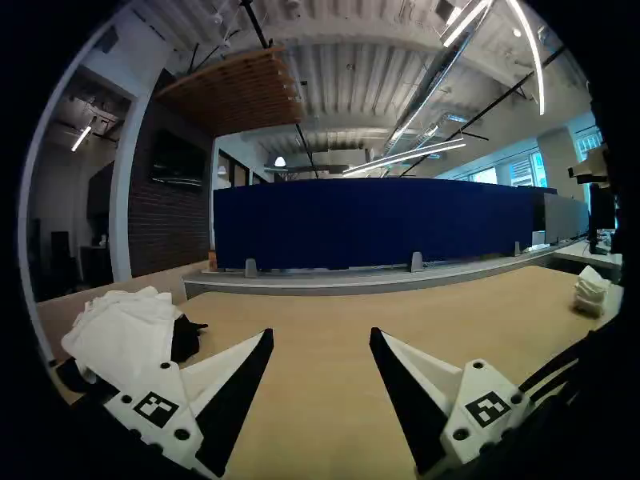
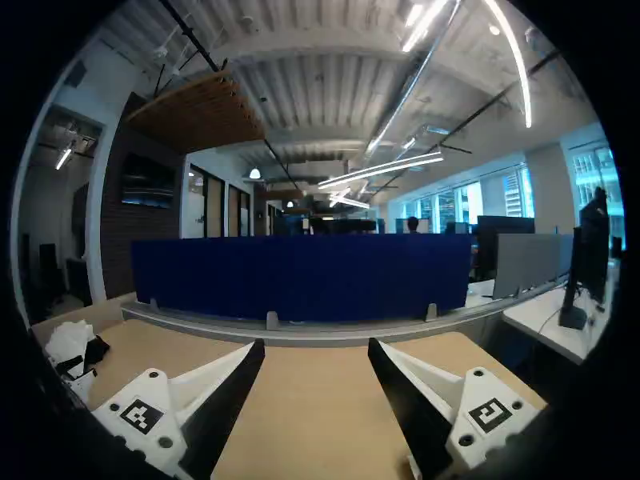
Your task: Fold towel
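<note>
A white towel [image 1: 120, 328] lies crumpled in a loose heap near the left edge of the wooden table [image 1: 344, 312].

No legible text, label or number anywhere

We see a smooth, matt wood table [image 1: 448, 304], a white cloth towel [image 1: 120, 328], a matt blue fabric divider [image 1: 368, 224] and a rough brick wall [image 1: 164, 228].

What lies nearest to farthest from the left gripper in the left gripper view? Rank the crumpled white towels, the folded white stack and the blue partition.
1. Crumpled white towels, left, beside the left gripper.
2. Folded white stack, far right on the table.
3. Blue partition, behind the table.
</note>
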Demonstrator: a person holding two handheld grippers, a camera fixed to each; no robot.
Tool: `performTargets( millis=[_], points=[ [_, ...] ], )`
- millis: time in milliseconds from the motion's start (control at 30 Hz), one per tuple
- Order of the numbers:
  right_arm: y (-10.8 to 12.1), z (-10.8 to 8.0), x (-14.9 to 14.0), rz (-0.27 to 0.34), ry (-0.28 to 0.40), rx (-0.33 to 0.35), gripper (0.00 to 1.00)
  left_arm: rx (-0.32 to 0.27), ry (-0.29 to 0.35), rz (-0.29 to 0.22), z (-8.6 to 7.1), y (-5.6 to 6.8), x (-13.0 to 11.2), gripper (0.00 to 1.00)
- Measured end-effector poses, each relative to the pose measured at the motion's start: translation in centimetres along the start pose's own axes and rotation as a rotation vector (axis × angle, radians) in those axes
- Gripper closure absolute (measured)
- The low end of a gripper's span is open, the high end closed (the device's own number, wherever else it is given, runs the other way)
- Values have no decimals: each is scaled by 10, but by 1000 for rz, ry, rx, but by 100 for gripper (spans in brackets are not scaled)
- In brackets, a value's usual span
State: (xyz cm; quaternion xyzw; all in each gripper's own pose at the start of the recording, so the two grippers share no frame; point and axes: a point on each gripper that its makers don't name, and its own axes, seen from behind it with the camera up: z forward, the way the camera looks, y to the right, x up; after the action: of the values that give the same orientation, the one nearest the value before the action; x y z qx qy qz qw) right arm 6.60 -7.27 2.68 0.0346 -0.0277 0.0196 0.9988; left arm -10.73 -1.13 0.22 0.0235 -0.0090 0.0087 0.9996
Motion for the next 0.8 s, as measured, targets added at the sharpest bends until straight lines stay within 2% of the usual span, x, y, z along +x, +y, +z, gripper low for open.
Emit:
performTargets(
  millis=[300,800],
  points=[
    [-1,2,3,5,-3,-3,0,13,0,-46,2,-9,-8,11],
    [10,-1,6,1,-5,-15,0,7,17,-29,-1,-3,-8,11]
  ],
)
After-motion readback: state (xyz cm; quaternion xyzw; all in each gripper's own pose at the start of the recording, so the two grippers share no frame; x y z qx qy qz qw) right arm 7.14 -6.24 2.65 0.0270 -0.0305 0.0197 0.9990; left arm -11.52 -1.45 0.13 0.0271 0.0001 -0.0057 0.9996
